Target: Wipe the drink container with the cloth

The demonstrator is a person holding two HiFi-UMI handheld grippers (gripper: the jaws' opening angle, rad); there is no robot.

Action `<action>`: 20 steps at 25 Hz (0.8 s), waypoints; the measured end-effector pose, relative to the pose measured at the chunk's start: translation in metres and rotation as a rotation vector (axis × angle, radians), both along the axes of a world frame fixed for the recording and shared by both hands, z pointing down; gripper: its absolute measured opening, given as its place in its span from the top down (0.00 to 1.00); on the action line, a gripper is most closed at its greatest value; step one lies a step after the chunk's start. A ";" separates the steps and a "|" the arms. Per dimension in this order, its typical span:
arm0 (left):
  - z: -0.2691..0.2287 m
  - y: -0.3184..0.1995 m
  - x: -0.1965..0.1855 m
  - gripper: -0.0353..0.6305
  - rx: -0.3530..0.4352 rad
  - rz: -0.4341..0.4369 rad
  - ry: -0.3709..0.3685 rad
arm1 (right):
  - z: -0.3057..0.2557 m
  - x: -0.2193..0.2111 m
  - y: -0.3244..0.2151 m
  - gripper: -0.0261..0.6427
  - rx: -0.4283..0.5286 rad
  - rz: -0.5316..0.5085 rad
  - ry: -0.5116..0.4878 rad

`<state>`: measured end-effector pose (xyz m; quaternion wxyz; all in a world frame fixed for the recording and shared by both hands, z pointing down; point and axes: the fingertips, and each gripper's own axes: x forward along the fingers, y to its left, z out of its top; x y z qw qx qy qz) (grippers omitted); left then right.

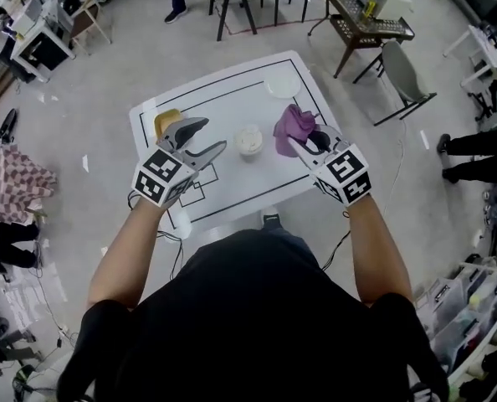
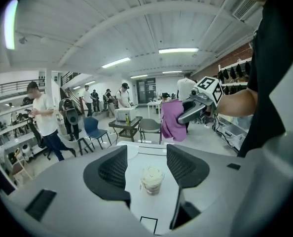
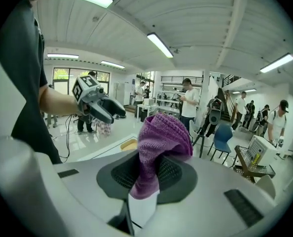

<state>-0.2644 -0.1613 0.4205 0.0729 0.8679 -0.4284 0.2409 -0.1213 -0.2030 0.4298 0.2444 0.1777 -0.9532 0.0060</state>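
A clear drink cup (image 1: 249, 141) with a creamy filling stands upright at the middle of the white table (image 1: 232, 195). My left gripper (image 1: 213, 134) hovers above the table to the cup's left, open and holding nothing. In the left gripper view the cup (image 2: 152, 179) shows well below and between the open jaws of that gripper (image 2: 146, 163). My right gripper (image 1: 304, 144) is raised to the cup's right and is shut on a purple knitted cloth (image 1: 293, 126). In the right gripper view the cloth (image 3: 159, 144) bunches up out of the jaws of the right gripper (image 3: 149, 174).
A yellow object (image 1: 166, 121) lies at the table's left side and a white round lid or dish (image 1: 280, 85) near its far edge. Beyond the table stand a grey chair (image 1: 403, 74), a brown cart (image 1: 367, 23) and a stool. People stand at the right (image 1: 474, 153).
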 end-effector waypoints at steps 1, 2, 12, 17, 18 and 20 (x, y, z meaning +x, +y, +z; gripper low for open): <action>-0.006 0.009 -0.007 0.54 0.014 -0.011 -0.001 | -0.010 0.001 0.006 0.82 -0.001 0.012 -0.023; -0.011 0.017 -0.013 0.54 0.023 -0.022 -0.001 | -0.018 0.002 0.011 0.82 -0.001 0.024 -0.041; -0.030 0.100 -0.067 0.58 0.026 -0.111 0.015 | -0.062 0.026 0.059 0.82 -0.048 0.182 -0.143; -0.014 0.123 -0.087 0.59 0.028 -0.126 0.024 | -0.050 0.031 0.078 0.82 -0.113 0.248 -0.200; -0.013 0.128 -0.088 0.59 0.028 -0.126 0.025 | -0.047 0.030 0.084 0.82 -0.123 0.250 -0.204; -0.013 0.137 -0.089 0.59 0.028 -0.126 0.027 | -0.044 0.030 0.095 0.82 -0.136 0.251 -0.198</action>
